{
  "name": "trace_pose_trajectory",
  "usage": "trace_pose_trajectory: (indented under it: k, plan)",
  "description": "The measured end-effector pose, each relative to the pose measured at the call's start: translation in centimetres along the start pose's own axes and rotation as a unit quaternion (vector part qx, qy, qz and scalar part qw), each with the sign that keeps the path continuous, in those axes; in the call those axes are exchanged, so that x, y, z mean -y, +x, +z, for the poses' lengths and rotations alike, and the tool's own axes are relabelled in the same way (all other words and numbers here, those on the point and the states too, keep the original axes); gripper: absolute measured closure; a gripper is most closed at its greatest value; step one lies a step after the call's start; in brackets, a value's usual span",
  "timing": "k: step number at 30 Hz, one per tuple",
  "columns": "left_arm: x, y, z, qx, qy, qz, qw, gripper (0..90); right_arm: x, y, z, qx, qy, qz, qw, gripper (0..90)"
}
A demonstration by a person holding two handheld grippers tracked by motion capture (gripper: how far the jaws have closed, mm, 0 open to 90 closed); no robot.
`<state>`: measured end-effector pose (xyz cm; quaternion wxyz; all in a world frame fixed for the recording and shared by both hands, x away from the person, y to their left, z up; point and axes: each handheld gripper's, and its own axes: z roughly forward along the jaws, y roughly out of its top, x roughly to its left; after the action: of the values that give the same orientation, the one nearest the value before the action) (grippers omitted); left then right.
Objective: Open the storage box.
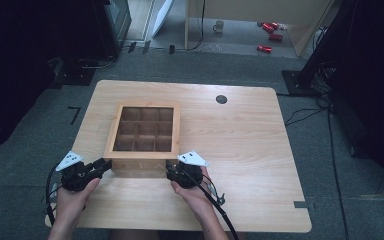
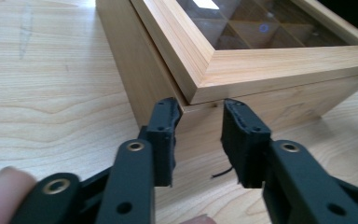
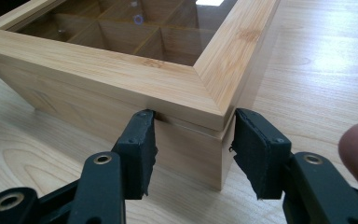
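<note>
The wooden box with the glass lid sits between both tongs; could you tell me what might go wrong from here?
1. Each tongs, left tongs and right tongs, straddles just a front corner of the wooden box, so grip may slip.
2. The glass lid could shift or lift unevenly if one side leads.

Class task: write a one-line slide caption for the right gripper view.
Right gripper straddles the near corner of a glass-lidded wooden box on a wooden table.
</note>
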<state>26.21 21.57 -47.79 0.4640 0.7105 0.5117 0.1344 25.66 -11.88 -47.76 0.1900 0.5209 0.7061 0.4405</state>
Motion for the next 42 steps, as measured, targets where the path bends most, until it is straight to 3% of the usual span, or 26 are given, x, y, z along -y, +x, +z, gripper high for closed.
trace_pose_trajectory:
  k: [8,9,15,26,27,29,42]
  plan:
    - [1.1,1.4,0.0,-0.035,0.034,0.001,0.9988,47.4,-0.2,0.0,-0.3,-0.006,-0.016,-0.005,0.9998,49.8]
    - [1.5,1.6,0.3,-0.047,0.049,0.005,0.9977,44.1,-0.3,0.0,-0.4,-0.006,-0.017,-0.009,0.9998,49.8]
    - [2.6,1.5,1.5,-0.07,0.08,0.017,0.9942,35.3,-0.6,0.1,-0.6,-0.005,-0.025,-0.018,0.9995,49.7]
    - [3.2,0.8,1.9,-0.095,0.067,0.041,0.9924,20.6,-1.8,0.3,-1.2,0.0,-0.035,-0.047,0.9983,47.9]
    - [3.3,0.6,2.0,-0.102,0.073,0.055,0.9905,19.8,-2.0,0.3,-1.3,0.0,-0.035,-0.049,0.9982,47.8]
    - [3.3,0.4,2.1,-0.108,0.075,0.061,0.9895,19.7,-2.3,0.3,-1.5,0.001,-0.039,-0.055,0.9977,46.9]
    - [3.3,0.5,2.1,-0.104,0.071,0.054,0.9905,19.8,-4.8,0.5,-2.5,0.008,-0.064,-0.08,0.9947,45.0]
